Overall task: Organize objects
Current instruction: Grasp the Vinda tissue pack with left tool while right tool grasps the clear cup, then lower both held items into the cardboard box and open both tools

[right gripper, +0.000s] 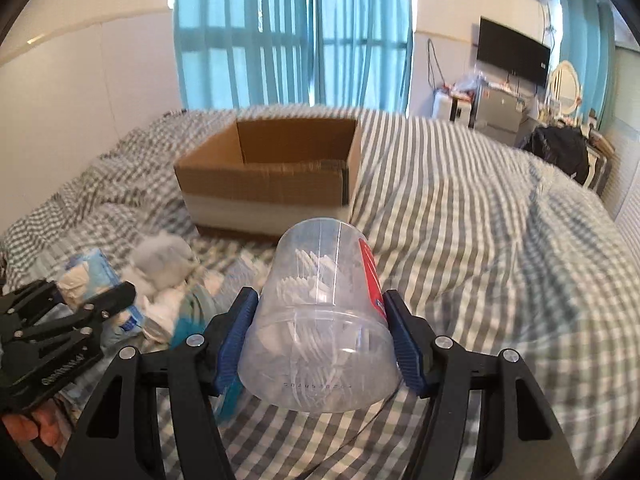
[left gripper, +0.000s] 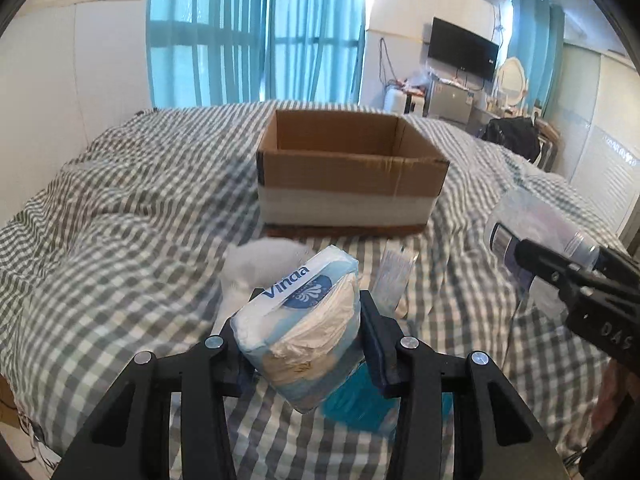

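1. The left tongs (left gripper: 302, 344) squeeze a soft pack of tissues (left gripper: 304, 320). The pack sits right between the two fingers and looks lifted a little off the bed (left gripper: 120, 220).

2. The right tongs (right gripper: 320, 336) grip a clear plastic tub (right gripper: 324, 320) with thin white sticks inside. The tub lies on its side between the blue pads (right gripper: 238, 332), its flat bottom turned toward the camera.

3. So both tongs are full, and both things look picked up but not put away yet.

4. Just past the left tongs, more stuff lies on the bed: a white fluffy lump (left gripper: 256, 264), a small clear packet (left gripper: 394, 276), and something teal (left gripper: 360, 404) under the tissue pack. I think these need picking up later.

5. Farther ahead of both tongs sits an open cardboard box (left gripper: 348, 172). It is well apart from the tongs. The part of the inside that shows looks bare, but its floor is hidden.

6. My guess: the job is only starting. The tissues and the tub should go into the box first, then the rest.
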